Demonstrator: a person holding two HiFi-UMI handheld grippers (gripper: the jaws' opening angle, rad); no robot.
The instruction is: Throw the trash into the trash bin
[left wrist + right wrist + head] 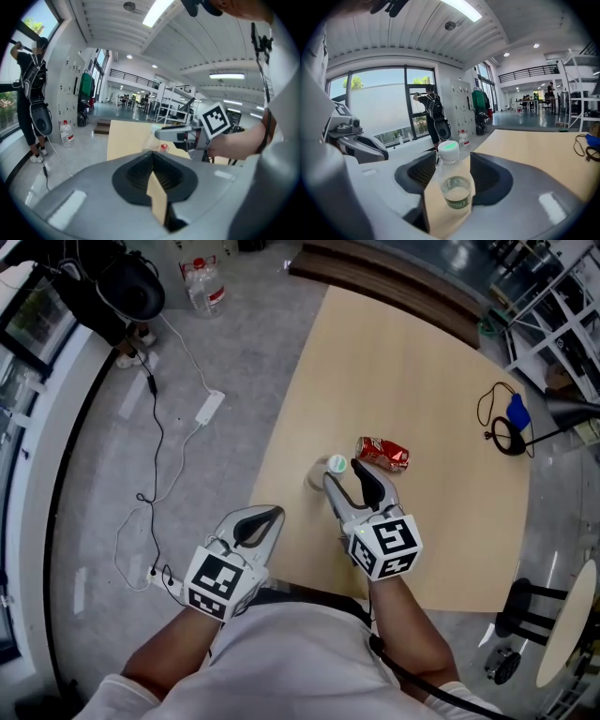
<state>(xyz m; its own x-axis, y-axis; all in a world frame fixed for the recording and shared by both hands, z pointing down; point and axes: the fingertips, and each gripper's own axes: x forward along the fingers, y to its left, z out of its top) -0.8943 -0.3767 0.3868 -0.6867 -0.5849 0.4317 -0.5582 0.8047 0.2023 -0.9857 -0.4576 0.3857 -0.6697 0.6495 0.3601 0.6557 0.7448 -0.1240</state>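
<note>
A small clear bottle [330, 468] with a green cap stands upright near the left front part of the tan table [422, 362]. My right gripper [344, 472] is open, one jaw on each side of the bottle. In the right gripper view the bottle [453, 183] stands between the dark pads [487, 176] and holds a little liquid. A crushed red can [382, 454] lies just beyond, to the right. My left gripper [265, 515] hangs shut and empty at the table's left edge; in its own view [151, 154] the right gripper's marker cube [215, 119] shows ahead.
A black cable and a blue object [507, 423] lie on the table's right side. On the floor to the left are a white power strip with cords [208, 409] and a large water bottle [204, 285]. A stool [562, 615] stands at the right. A person [30, 93] stands by the window.
</note>
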